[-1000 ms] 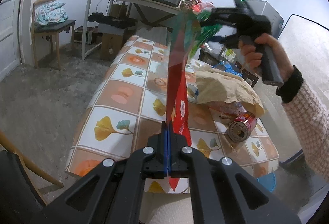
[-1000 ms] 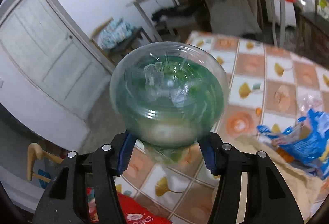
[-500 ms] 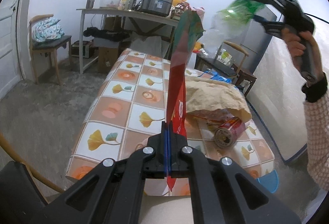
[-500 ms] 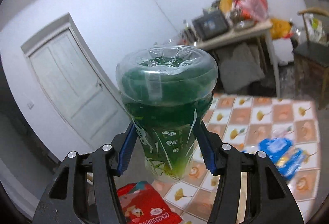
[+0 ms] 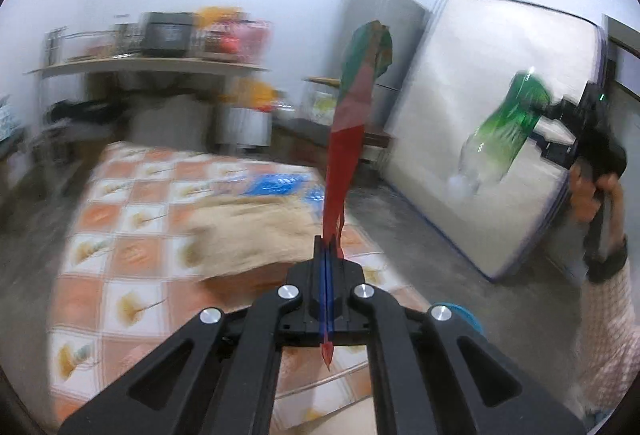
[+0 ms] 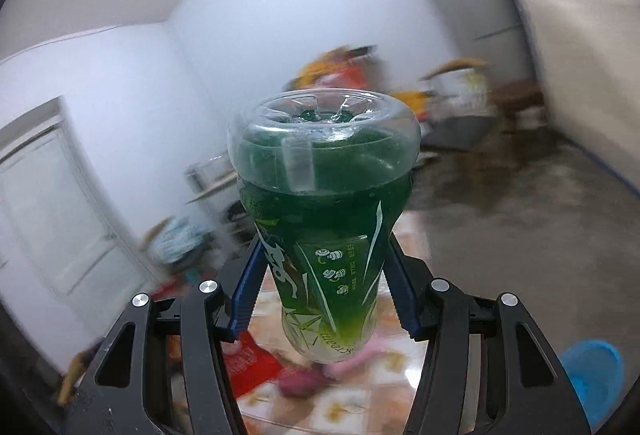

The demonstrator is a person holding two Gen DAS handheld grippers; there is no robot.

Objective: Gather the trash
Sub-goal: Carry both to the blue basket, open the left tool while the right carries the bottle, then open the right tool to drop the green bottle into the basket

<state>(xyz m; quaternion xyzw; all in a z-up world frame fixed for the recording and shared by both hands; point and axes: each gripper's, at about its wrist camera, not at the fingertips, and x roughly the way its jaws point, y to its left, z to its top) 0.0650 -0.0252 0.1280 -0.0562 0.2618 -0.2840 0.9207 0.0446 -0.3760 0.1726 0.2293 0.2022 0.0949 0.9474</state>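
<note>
Green bottle (image 6: 324, 219) pinched in raised right claw (image 6: 324, 275); left claw (image 5: 327, 259) clamps red wrapper (image 5: 348, 139).

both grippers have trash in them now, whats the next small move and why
Probably carry both loads toward the blue bin low at the right and drop them there. The right gripper is clamped on the green bottle, the left gripper is shut on the red wrapper, and neither load hangs over the bin yet.
</note>
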